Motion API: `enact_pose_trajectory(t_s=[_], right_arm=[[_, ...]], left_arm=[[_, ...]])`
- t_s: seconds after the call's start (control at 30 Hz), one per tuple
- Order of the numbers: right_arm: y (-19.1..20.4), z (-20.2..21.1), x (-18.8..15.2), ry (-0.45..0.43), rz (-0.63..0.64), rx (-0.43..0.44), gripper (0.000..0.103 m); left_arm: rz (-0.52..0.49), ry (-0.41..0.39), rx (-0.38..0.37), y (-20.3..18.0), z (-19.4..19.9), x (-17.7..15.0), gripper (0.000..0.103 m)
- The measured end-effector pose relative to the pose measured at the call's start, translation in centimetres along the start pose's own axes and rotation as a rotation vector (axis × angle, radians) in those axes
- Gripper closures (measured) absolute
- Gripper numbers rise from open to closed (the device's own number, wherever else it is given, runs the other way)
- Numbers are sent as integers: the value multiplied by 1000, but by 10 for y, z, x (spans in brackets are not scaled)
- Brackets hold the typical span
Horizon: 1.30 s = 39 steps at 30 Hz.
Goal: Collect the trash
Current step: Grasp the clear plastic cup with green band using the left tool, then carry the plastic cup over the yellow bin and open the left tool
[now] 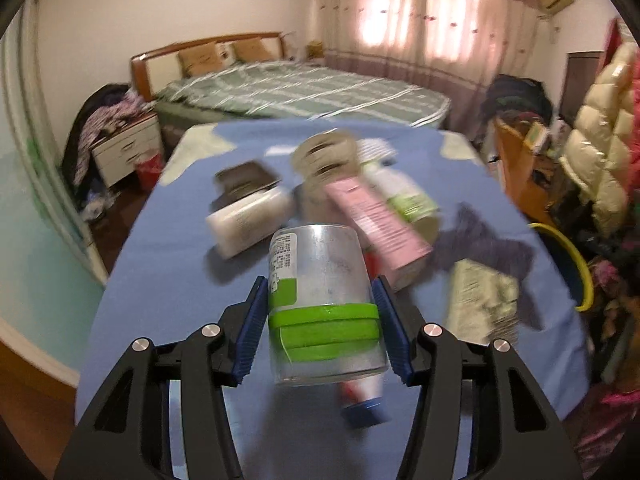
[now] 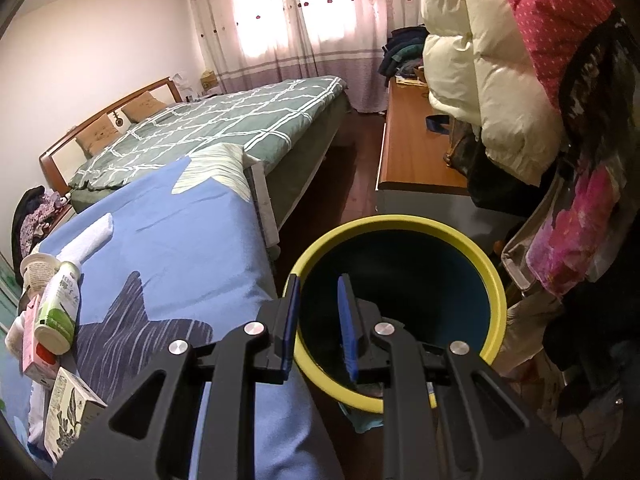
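Now L tool (image 1: 320, 320) clamps silver can (image 1: 324, 280); R tool (image 2: 319, 328) empty, slightly open over bin (image 2: 400, 226)

A: What are the grippers built like?
B: Both match. The left gripper (image 1: 322, 322) has matte black linkage arms with long cut-out slots, and so does the right gripper (image 2: 319, 326).

A: Any fasteners?
B: Round silver pivot screws (image 1: 210, 331), four showing on each tool, two per side.

A: And the fingers?
B: Flat black fingers faced with blue pads (image 1: 251, 330) on the left tool; the pad surface looks finely ribbed. The right tool's blue pads (image 2: 347, 328) are narrow strips seen edge-on.

A: Cables or markings?
B: I can make out none. No sleeve or hand shows in either view.
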State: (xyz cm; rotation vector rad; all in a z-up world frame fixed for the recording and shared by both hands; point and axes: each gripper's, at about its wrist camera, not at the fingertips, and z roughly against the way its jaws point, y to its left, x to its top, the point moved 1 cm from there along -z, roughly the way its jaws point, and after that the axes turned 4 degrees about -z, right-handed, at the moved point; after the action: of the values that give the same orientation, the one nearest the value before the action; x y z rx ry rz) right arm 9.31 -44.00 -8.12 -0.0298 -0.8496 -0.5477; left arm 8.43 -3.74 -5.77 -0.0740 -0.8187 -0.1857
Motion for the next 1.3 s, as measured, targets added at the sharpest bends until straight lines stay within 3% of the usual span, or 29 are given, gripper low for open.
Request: enact_pose_trajectory(t_s=[0.4,0.83,1.03,1.27,1.3], right_arm=[[-62,4,0,-14,-75,-62,84],[-129,2,-8,-9,-169,-108,84],[-152,4,-12,-8,-196,-119,84],[-171,1,-16,4,-224,-123,84],[-172,1,-16,5,-225,-123,84]], left_arm=[[-199,-34,-203,-136,-18,47,50],[-402,67,-388,-316,-72,65,50],[-461,109,-409,-379,-100,62,50],[-487,139,-406,-418,-123,61,50],[-488,136,-401,-422,-125,62,44]])
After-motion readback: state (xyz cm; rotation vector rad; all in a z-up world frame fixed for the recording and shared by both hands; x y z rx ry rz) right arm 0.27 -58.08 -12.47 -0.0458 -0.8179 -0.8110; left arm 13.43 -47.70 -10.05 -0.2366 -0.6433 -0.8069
